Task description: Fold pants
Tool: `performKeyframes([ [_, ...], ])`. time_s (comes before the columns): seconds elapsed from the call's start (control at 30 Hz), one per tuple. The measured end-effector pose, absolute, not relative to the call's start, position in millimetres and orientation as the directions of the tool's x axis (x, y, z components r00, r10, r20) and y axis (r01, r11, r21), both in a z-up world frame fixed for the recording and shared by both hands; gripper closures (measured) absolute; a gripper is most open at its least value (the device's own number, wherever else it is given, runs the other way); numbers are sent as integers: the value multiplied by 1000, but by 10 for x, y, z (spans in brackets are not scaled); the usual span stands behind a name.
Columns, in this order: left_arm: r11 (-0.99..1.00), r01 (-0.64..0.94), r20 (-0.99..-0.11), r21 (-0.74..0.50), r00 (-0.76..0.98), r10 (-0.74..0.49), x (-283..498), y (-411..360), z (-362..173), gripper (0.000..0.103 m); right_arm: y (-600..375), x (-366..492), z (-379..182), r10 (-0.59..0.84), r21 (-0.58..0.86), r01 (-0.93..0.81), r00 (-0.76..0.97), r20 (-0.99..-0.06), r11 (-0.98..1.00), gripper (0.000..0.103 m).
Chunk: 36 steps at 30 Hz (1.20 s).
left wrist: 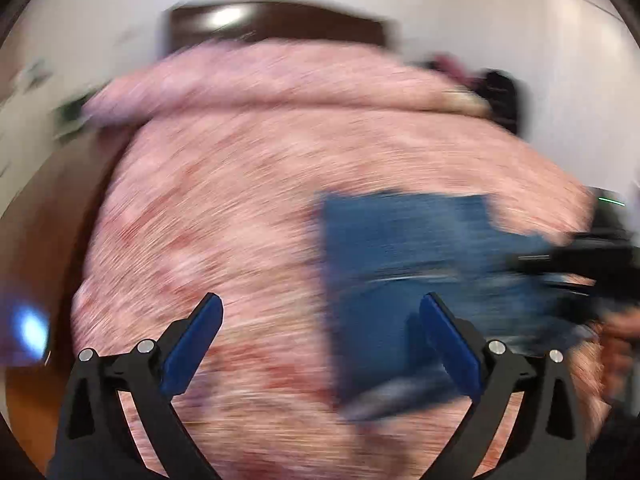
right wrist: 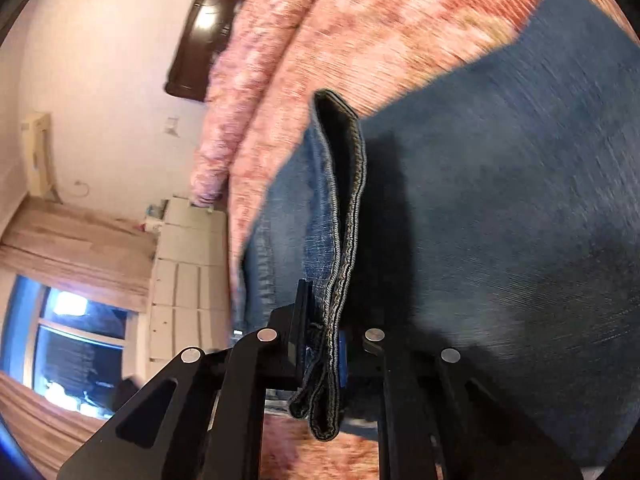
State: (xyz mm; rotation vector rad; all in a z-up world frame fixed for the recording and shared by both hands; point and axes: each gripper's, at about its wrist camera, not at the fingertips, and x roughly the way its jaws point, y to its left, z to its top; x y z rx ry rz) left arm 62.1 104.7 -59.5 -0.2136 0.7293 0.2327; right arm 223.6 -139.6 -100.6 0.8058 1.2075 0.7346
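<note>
The blue denim pants (left wrist: 404, 264) lie partly folded on the pink bedspread (left wrist: 224, 200), right of centre in the blurred left wrist view. My left gripper (left wrist: 320, 320) is open and empty above the bed, its right finger (left wrist: 448, 344) over the denim's left part. My right gripper (right wrist: 320, 344) is shut on a doubled hem edge of the pants (right wrist: 344, 208), which stands up between the jaws. The rest of the denim (right wrist: 520, 200) spreads to the right. The right gripper also shows as a dark blur in the left wrist view (left wrist: 576, 264).
A rolled pink quilt (left wrist: 280, 76) lies along the far side of the bed before a dark headboard (left wrist: 276, 24). A white dresser (right wrist: 188, 272), a window (right wrist: 68, 340) and wooden floor show beyond the bed's edge.
</note>
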Motion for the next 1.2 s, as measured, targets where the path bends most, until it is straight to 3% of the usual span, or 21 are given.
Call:
performKeyframes([
  [0.1, 882, -436, -744, -179, 647, 168, 577, 1505, -880, 4, -1450, 2332, -732, 860, 868, -101, 233, -455, 487, 93],
  [0.17, 862, -456, -781, -224, 613, 121, 577, 1618, -1019, 4, -1543, 2365, -530, 853, 856, -140, 256, -454, 497, 93],
  [0.23, 870, -442, -763, -217, 633, 131, 571, 1588, -943, 4, -1696, 2408, -405, 841, 844, -151, 281, -462, 514, 93],
  [0.4, 926, -285, -676, -246, 736, 47, 625, 1295, -607, 4, -2219, 2322, -386, 794, 809, -132, 332, -509, 573, 93],
  [0.5, 945, -127, -620, -302, 779, -93, 821, 1078, -385, 4, -2479, 2238, -583, 766, 800, -67, 346, -542, 596, 93],
  [0.67, 948, 116, -597, -296, 752, -279, 1186, 510, -153, 4, -2746, 2077, -855, 736, 797, 13, 374, -563, 603, 93],
  [0.8, 954, 195, -662, -229, 687, -299, 1434, 194, -314, 4, -2819, 2054, -1018, 729, 804, 63, 384, -567, 591, 93],
  [1.07, 965, 121, -814, -231, 520, -260, 1669, 139, -962, 4, -3039, 1974, -1355, 685, 785, 170, 404, -607, 595, 93],
  [1.2, 964, 95, -807, -248, 530, -260, 1682, 157, -1011, 2, -3053, 1953, -1306, 663, 767, 185, 406, -629, 614, 92],
])
